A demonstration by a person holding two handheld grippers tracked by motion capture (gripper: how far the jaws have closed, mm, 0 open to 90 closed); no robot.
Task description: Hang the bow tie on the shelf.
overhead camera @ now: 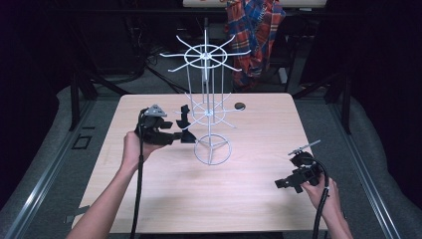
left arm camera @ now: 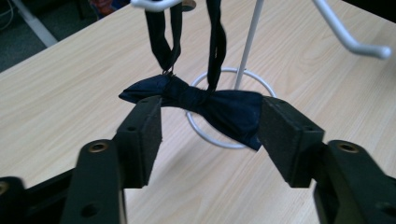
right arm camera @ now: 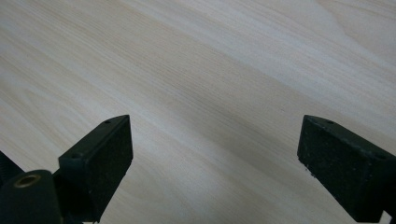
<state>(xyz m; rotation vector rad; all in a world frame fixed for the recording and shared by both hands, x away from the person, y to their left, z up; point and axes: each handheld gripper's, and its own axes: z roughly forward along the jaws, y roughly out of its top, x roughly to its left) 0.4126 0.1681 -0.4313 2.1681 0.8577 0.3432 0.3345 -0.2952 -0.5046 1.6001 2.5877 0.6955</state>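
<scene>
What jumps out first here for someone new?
The white wire display rack standing mid-table, its hook arms radiating in two tiers. A dark navy bow tie hangs by its strap from a lower hook, and the left gripper brackets it with jaws on either end. The right gripper sits open over bare table at near right.

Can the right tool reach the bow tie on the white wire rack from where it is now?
Probably not without moving. The right tool sits open near the table's right front corner, far from the bow tie. Bare table lies between, but the rack and the left tool, its jaws bracketing the tie, crowd the approach.
</scene>
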